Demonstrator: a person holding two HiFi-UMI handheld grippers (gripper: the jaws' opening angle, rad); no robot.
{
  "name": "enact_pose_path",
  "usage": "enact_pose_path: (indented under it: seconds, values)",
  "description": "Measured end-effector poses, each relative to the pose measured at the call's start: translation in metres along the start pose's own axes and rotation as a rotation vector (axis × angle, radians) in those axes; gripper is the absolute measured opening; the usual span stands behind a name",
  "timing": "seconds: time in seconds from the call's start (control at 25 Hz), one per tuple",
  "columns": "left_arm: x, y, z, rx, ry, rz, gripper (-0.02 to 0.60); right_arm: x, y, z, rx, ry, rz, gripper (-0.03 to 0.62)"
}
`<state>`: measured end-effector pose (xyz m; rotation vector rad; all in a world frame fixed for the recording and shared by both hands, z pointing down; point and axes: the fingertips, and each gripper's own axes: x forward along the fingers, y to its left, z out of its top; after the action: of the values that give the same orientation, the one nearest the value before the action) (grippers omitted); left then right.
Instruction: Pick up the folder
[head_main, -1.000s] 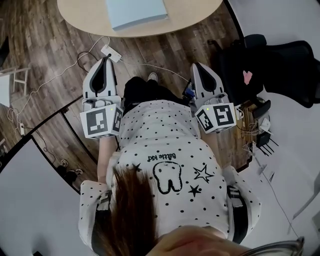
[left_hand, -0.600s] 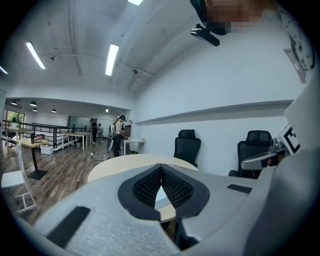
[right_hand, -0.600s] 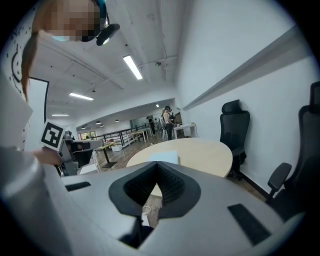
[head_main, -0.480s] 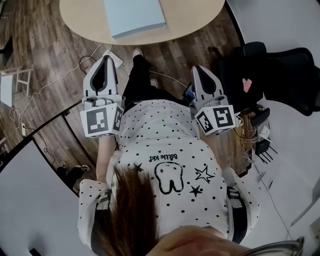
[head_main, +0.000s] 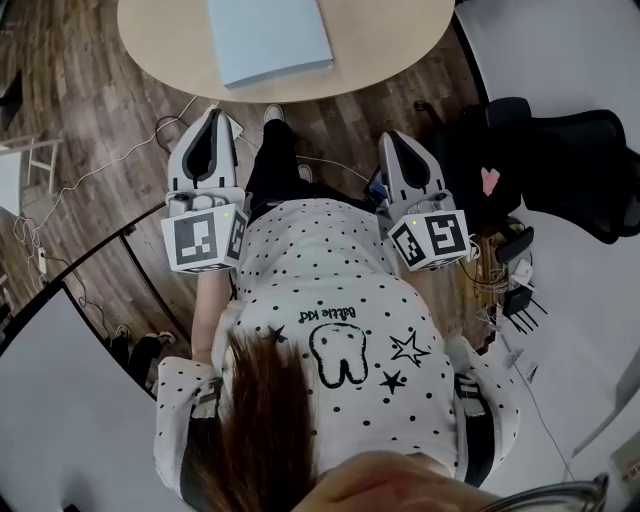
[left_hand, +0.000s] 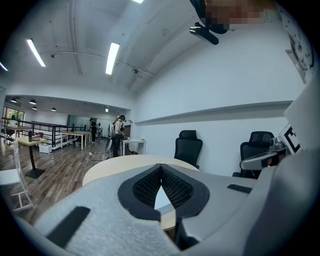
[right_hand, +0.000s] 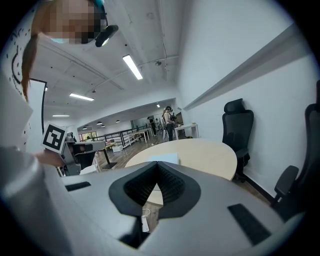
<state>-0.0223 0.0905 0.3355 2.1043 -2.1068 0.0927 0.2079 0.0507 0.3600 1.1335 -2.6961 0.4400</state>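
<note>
Left jaws: the left gripper (left_hand: 161, 166) has its pads pressed tip to tip; nothing sits between them.
Right jaws: the right gripper (right_hand: 157, 165) is closed the same way; it holds nothing either.
Ahead of the tips: the pale blue folder (head_main: 268, 38) lies flat on the round table (head_main: 400, 50); it is well apart from both pairs of tips, roughly on the line that runs between them.
Between tips and folder: the table's near rim and a strip of wooden floor (head_main: 110, 90) with a white cable (head_main: 120, 145) trailing across it.
Outside the right jaws: a black office chair (head_main: 560, 140); it plays no part.
Done so far: nothing of the pick-up, as far as I can see; the folder is untouched and flat.
Left to do, I judge: bring the jaws up to the folder; open them; get one jaw under an edge, since the folder lies flush with the tabletop; close on it; lift it clear.
</note>
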Motion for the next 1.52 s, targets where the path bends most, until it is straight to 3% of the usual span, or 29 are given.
enact_pose_path:
  seconds: [0.48, 1.16, 1.52]
  values:
    - [0.05, 0.02, -0.002, -0.007, 0.041, -0.024, 0.015, 0.042, -0.018, 0.005, 0.025, 0.031, -0.029, 0.006]
    - [0.169, 0.131, 0.014, -0.032, 0.101, -0.044, 0.015, 0.199, -0.019, 0.062, 0.026, 0.031, -0.063, 0.006]
    - [0.195, 0.143, 0.007, -0.06, 0.126, -0.067, 0.015, 0.228, -0.026, 0.065, 0.026, 0.047, -0.078, 0.006]
